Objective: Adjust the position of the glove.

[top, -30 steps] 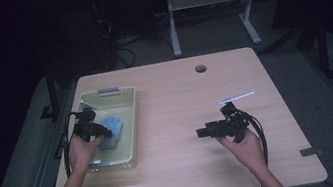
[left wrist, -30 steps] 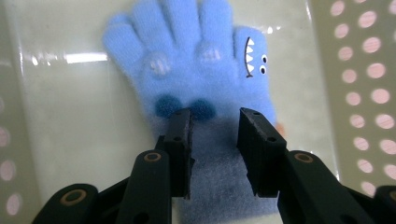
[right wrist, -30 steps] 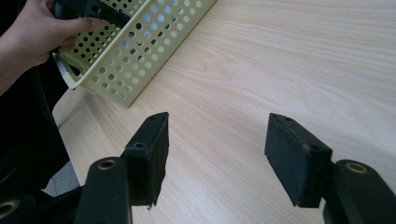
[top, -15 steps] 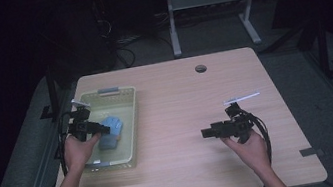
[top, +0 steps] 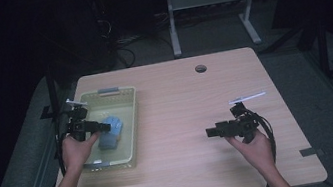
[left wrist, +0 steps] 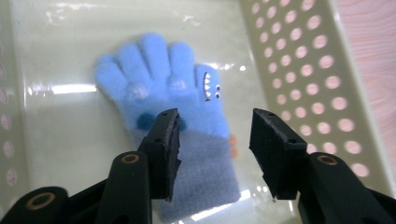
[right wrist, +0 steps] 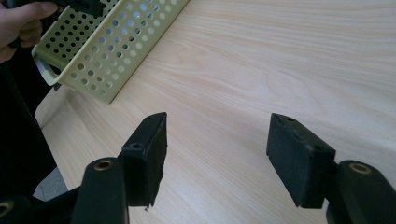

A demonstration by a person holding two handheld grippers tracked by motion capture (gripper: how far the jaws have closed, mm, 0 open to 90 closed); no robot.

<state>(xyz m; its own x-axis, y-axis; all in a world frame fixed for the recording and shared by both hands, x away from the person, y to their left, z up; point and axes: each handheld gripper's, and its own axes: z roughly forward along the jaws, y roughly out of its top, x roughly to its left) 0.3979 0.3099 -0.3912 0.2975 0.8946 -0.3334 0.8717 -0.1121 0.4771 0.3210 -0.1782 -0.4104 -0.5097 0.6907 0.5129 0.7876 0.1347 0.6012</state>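
The left gripper (left wrist: pixel 215 135) has just been opening; its jaws now stand spread above the blue glove (left wrist: pixel 180 121), which lies flat in the yellow basket (top: pixel 129 129). The right gripper (right wrist: pixel 219 154), also spread, hovers over the wooden table (top: pixel 181 101) as before. The room around is dark.

In the left gripper view the glove's (left wrist: pixel 187 116) cuff runs off the bottom edge of the frame, and the two black jaws cover parts of its lower half. In the right gripper view the basket (right wrist: pixel 116 42) is cut off at the upper left. In the high view, a white object (top: pixel 247 97) right of centre is too small to identify.
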